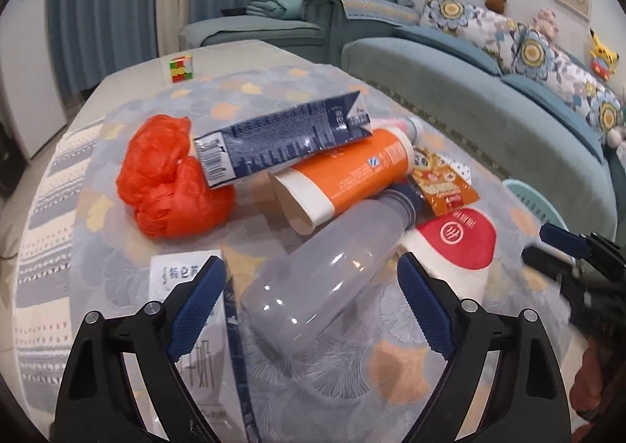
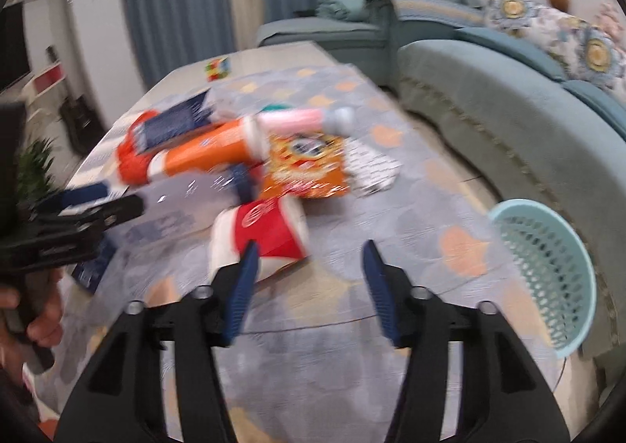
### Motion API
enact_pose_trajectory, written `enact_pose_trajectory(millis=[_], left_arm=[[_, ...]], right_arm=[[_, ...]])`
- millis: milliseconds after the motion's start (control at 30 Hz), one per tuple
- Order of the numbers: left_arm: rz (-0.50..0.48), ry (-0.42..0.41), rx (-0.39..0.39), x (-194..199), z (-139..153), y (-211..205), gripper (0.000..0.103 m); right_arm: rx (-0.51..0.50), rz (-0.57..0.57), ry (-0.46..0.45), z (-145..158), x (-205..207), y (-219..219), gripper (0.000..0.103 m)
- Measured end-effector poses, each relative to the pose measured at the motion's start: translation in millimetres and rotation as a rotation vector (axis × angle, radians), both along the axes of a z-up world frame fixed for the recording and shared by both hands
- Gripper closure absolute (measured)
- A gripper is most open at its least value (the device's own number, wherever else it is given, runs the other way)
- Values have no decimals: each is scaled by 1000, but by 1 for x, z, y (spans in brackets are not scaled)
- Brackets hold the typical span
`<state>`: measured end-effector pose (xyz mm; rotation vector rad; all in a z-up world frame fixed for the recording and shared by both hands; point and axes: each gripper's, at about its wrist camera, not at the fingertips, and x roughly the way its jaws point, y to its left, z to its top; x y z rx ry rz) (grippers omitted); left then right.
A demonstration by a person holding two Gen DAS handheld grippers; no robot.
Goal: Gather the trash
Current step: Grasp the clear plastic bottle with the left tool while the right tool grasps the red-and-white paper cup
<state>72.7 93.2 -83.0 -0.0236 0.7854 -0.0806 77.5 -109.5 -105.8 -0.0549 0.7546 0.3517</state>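
A heap of trash lies on the patterned tablecloth (image 1: pixel 391 357). A clear plastic bottle (image 1: pixel 332 286) lies on its side between the fingers of my left gripper (image 1: pixel 311 261); the blue pads stand off its sides, so the gripper is open. Behind the bottle are an orange paper cup (image 1: pixel 352 177), a dark blue carton (image 1: pixel 281 137), an orange plastic bag (image 1: pixel 168 180) and a snack packet (image 1: pixel 442 177). My right gripper (image 2: pixel 310 247) is open over bare cloth, its left finger in front of a tipped red-and-white paper cup (image 2: pixel 274 227).
A teal mesh basket (image 2: pixel 547 267) stands at the table's right edge, beside the teal sofa (image 2: pixel 489 98). A flat white carton (image 1: pixel 203 364) lies under my left finger. A colour cube (image 1: pixel 181 69) sits at the far end. A pink bottle (image 2: pixel 297 118) lies behind the heap.
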Motion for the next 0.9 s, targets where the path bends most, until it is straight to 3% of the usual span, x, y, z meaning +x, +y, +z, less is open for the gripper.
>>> enact_pose_trajectory(millis=[33,100,233,333,433,467,500,633,700,767,900], left_arm=[[-1,14,-2,3,-3,-1,38],[4,44,-17,5,-7,1,39],[-28,67,-139,-3,-4,5,57],[-76,106,-178,-8,-2,-1,56],[-122,135,-210,-6,0,-11,38],[-118,134,-201,-3,1,-15,28],[-115,130,-184,2,3,-18,26],[-94,168,-75,21,-3,-44,26],[-77,195,-22,32,-9,-50,34],[-64,209,13,36,-14,-55,52],[-67,180,13,21,-12,-52,56]], right_arm=[[3,18,2,-2,-2,3,30],[5,47,10,-6,-5,9,28],[-2,38,29,-11,-3,12,28],[22,13,55,-14,2,7,28],[40,-15,71,-14,4,-3,28],[47,-19,75,-14,4,-5,28],[51,-20,78,-14,4,-7,28],[48,-18,76,-13,6,-8,28],[44,-14,71,-12,8,-8,28],[39,-8,68,-11,11,-7,28],[27,12,76,-12,20,2,28]])
